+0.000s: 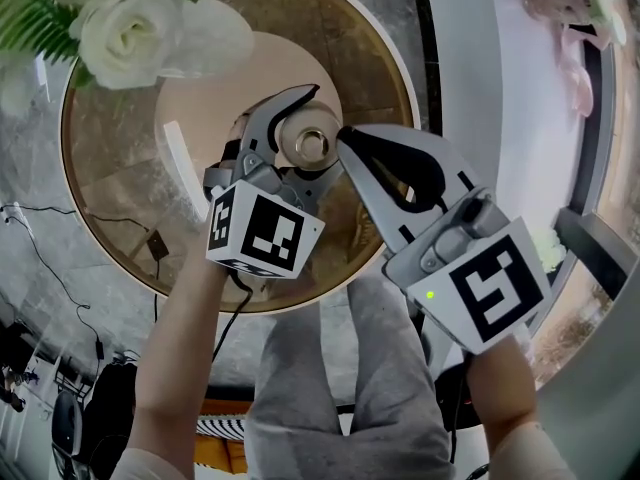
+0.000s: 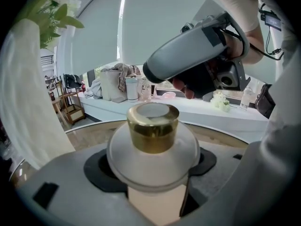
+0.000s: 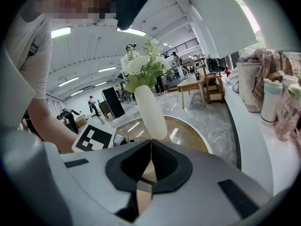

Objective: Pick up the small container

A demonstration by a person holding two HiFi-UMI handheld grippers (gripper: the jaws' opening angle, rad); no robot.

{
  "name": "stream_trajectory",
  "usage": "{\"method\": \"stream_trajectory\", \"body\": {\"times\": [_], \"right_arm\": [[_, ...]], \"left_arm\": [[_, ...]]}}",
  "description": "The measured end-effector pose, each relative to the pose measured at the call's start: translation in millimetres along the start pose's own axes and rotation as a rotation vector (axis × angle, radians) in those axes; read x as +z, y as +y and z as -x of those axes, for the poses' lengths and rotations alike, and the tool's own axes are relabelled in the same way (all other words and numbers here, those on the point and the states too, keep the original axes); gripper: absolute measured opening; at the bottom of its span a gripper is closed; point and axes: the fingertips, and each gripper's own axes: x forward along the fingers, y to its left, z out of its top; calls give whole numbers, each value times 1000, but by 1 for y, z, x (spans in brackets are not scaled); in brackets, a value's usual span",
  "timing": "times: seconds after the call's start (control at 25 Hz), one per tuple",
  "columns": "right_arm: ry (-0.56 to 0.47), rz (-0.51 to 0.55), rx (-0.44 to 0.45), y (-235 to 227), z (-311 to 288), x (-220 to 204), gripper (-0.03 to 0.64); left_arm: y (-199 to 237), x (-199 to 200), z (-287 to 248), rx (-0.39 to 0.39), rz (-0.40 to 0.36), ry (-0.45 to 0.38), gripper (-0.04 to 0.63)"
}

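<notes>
Small container [image 1: 308,146], gold-capped, being clamped between the jaws of the left gripper [image 1: 325,128] over the middle of the round table [image 1: 120,148]; apparently hanging clear of that table already, leaving little beyond raising further; right gripper [image 1: 348,140] idling above the table, shut on nothing.

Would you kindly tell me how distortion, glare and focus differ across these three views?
Head view: wide-angle bulge, a bright glare streak on the table. Left gripper view: dark fisheye corners, the small container sharp with a shiny gold cap, near jaws soft. Right gripper view: ceiling lights bow into arcs, the vase crisp, near jaws blurred.
</notes>
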Motion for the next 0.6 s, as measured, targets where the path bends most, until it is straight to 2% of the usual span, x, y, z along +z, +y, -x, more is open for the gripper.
{"method": "stream_trajectory", "body": {"times": [0.2,0.24,0.28,0.32,0.6], "right_arm": [[-18,72,59,13,-5,4,12],[-17,82,68,15,-7,3,39],[-17,89,74,17,-9,2,112],[-18,93,77,18,-11,1,140],[-56,116,80,20,-24,-8,172]], "left_arm": [[0,0,0,-8,-5,0,336],[0,0,0,-9,-5,0,336],[0,0,0,-9,-6,0,336],[1,0,0,-9,-6,0,336],[-2,-1,0,-35,-23,0,336]]}}
